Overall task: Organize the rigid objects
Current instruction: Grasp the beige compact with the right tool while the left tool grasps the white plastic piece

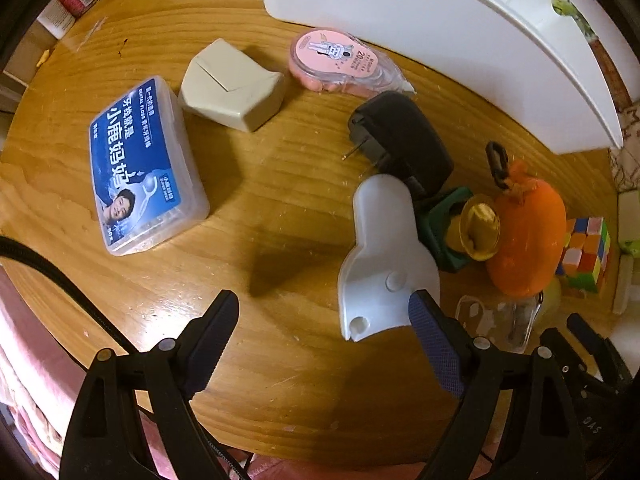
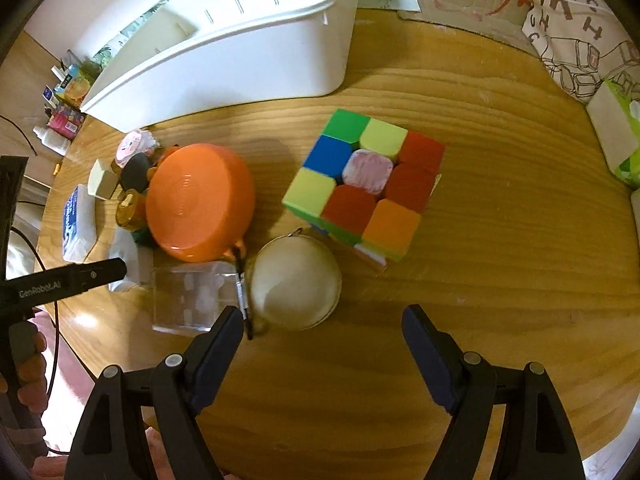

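Warm dim indoor light, soft shadows and glare on the table point(image 1: 280, 184), fisheye-bent edges, slight blur.

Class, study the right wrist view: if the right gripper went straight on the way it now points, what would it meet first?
Probably the bare wooden table. The right gripper is open and points steeply down at clear wood, with the beige round pouch just beyond its left finger. Depth is uncertain.

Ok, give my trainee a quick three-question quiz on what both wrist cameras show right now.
1. True or false: the right gripper is clamped on the puzzle cube.
2. Which object does the left gripper's right finger overlap: (a) floss box, (b) white plastic piece, (c) black plug adapter?
3. What large container stands at the table's far side?

Key: 1 false; 2 b; 3 white bin.
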Tool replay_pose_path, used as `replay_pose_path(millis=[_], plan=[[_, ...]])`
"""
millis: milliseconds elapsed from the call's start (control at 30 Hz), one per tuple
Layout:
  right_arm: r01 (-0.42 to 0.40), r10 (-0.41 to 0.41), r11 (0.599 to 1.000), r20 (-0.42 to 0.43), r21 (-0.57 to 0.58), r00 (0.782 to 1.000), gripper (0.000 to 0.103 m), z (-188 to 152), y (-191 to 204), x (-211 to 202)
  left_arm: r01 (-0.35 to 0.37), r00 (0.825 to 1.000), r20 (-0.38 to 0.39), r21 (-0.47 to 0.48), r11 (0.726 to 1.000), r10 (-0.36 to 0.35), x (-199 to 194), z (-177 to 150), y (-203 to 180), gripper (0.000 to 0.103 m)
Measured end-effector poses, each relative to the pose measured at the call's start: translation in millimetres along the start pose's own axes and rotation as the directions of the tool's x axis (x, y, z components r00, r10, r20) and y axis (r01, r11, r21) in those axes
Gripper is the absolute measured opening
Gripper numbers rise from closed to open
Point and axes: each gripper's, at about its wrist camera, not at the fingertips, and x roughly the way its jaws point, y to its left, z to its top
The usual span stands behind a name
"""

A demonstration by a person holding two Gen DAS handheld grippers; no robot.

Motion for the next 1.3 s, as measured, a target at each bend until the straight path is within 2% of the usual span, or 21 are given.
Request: replay_pose_path(millis=[133,400,533,733,1067,1133,1267,1300], plan=[[-0.003,0.003,1.0,-0.029,-0.023,1.0,0.082,5.0,-0.7,6.7,0.013,1.0,-0.006,-0.029,1.0,-0.013,3.3,9.4,1.6,0.089],[0.024,-0.036,0.987,-0.073,-0.157,0.997,0.082,7.6,14.1,17.2,0.033,0.999,-0.01,-0.038,0.999,-0.033,9.9,30.0,-15.8,0.089],[0.065,-0.087,0.967,-0.076,-0.247,0.993,0.082,5.6,26.3,21.3,0.045,0.999,-0.013,-0.054,0.998,-0.045,10.5,31.5,-26.5,0.089],[0.068,-0.098,0.943,-0.075,-0.326,0.992,0.082,6.3,38.6,25.2,0.062,0.997,-0.036,-0.098,0.993,-0.065,20.8,36.2,-31.2,0.088],[0.085,-0.121,0.901,-0.058,-0.426,0.991,0.082,15.2,70.1,34.7,0.004,1.0,-0.019,-0.083,0.997,-0.006,31.0,31.5,-48.1,0.084],[0.091,-0.128,0.892,-0.054,-0.442,0.99,0.08,18.4,74.1,37.8,-0.005,1.0,-0.014,-0.08,0.997,0.004,29.9,30.1,-51.3,0.08],[0.084,-0.118,0.879,-0.044,-0.469,0.992,0.076,20.3,85.1,37.9,0.001,1.0,0.008,-0.09,0.996,0.0,14.3,24.4,-55.8,0.062],[0.082,-0.116,0.876,-0.042,-0.475,0.992,0.075,20.8,87.8,38.0,0.005,1.0,0.008,-0.094,0.996,-0.004,12.8,23.9,-56.0,0.061]])
